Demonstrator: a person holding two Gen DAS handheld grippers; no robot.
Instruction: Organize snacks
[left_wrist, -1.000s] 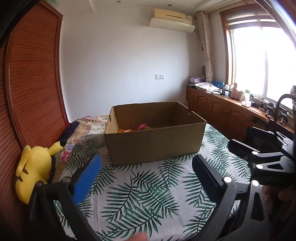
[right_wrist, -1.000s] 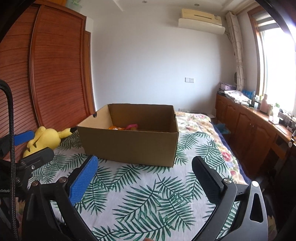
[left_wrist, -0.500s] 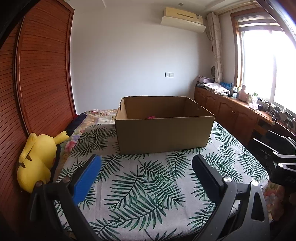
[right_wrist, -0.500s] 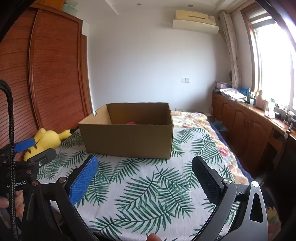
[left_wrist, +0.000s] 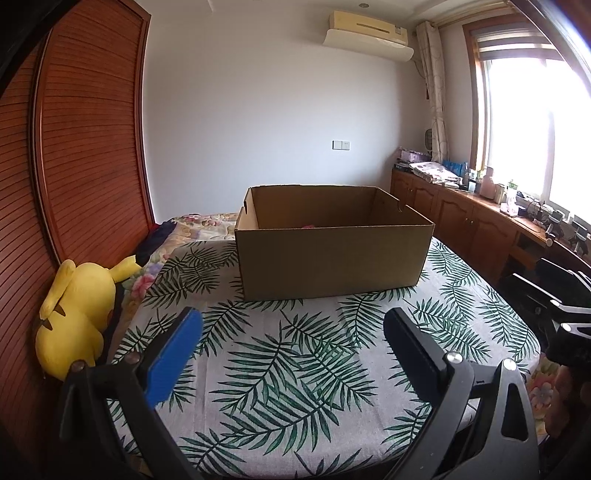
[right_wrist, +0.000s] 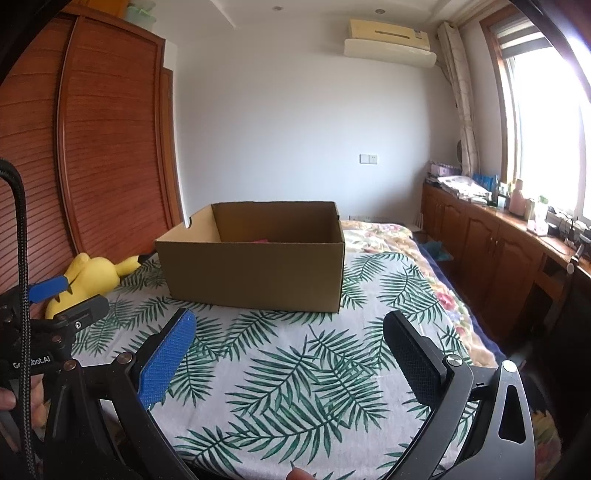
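An open cardboard box (left_wrist: 332, 254) (right_wrist: 255, 273) stands on a bed covered by a palm-leaf cloth (left_wrist: 280, 362) (right_wrist: 295, 373). Only a sliver of a pink snack packet (left_wrist: 308, 226) (right_wrist: 260, 240) shows above the box's near wall; the rest of the inside is hidden. My left gripper (left_wrist: 291, 336) is open and empty, low over the cloth well short of the box. My right gripper (right_wrist: 288, 336) is likewise open and empty. Each gripper shows at the edge of the other's view: the left gripper (right_wrist: 62, 306), the right gripper (left_wrist: 554, 306).
A yellow plush toy (left_wrist: 74, 317) (right_wrist: 92, 275) lies at the bed's left edge against a wooden slatted wardrobe (left_wrist: 74, 166). Wooden cabinets (left_wrist: 480, 229) with clutter on top run along the right wall under a bright window. A floral quilt (right_wrist: 388, 236) lies beyond the box.
Both grippers have drawn back and dropped lower, so the box looks farther away and its contents have sunk behind the near wall. Both stayed open.
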